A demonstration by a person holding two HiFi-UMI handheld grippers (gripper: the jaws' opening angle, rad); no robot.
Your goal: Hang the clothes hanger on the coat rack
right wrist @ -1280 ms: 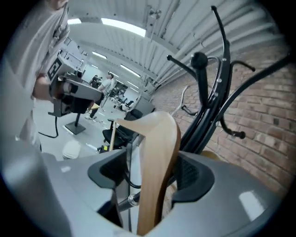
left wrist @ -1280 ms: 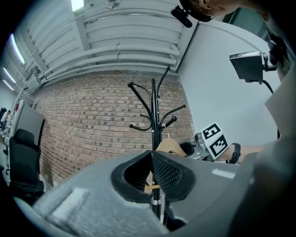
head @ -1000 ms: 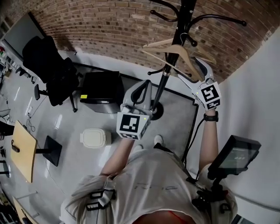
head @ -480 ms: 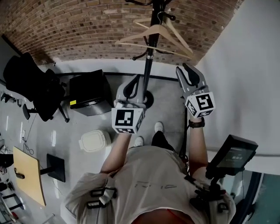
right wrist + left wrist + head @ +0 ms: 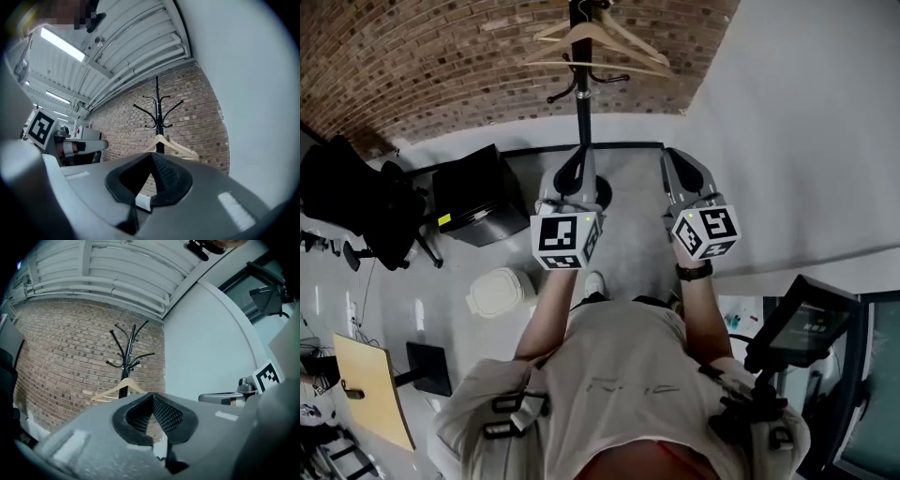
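Your left gripper (image 5: 574, 167) and right gripper (image 5: 677, 161) point side by side at one black coat rack (image 5: 581, 103). Both are clenched, with nothing between the jaws. Two wooden clothes hangers (image 5: 595, 31) hang on the rack, well apart from either gripper. One white lidded tub (image 5: 497, 292) sits on the floor to your left, lid on and contents hidden. One black box (image 5: 473, 192) and one black office chair (image 5: 356, 202) stand beyond it. The white wall (image 5: 806, 122) runs close past your right gripper. Bare grey floor (image 5: 633, 216) lies open between the grippers, toward the rack's base.
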